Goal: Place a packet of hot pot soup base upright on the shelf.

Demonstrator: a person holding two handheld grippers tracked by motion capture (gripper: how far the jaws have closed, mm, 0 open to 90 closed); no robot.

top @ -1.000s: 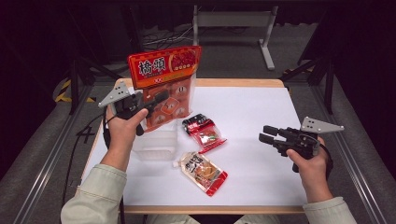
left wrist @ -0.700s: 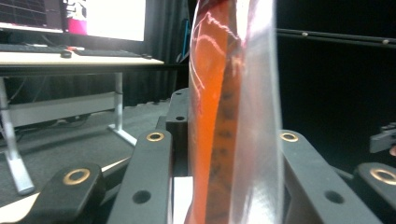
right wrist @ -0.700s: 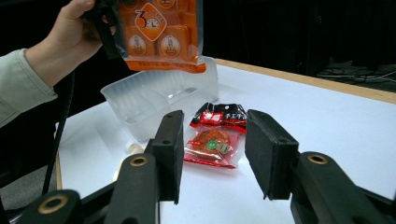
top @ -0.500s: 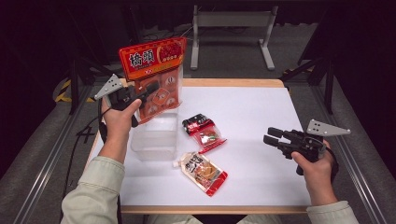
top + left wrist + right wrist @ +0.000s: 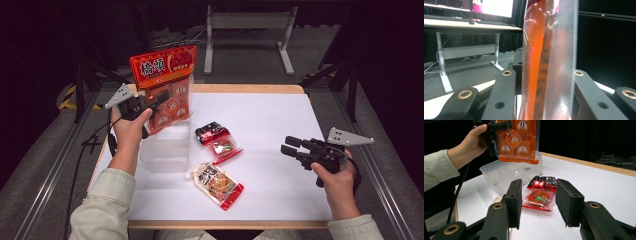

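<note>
Left gripper (image 5: 159, 98) is clamped on the big orange snack bag (image 5: 166, 85); the left gripper view shows the bag (image 5: 544, 60) edge-on between both jaws, pads pressed on its sides. The bag hangs upright from the jaws, its lower edge over the far end of the clear plastic container (image 5: 167, 145). In the right gripper view, that lower edge (image 5: 519, 142) sits just above the container's rim (image 5: 499, 173); contact can't be confirmed.

Right gripper (image 5: 289, 145) holds nothing: jaws parted, with a clear gap between the pads, pointing across the table toward the left hand (image 5: 129, 131). Along its own jaws, the small red-and-black packet (image 5: 539, 192) lies flat on the white table top (image 5: 599, 187), framed in the gap but well ahead of the tips and untouched.

A second pouch with red trim (image 5: 216, 183) lies flat on the table, just beside the container's near corner, between the two hands. Right hand (image 5: 334, 176) hovers near the right edge.
</note>
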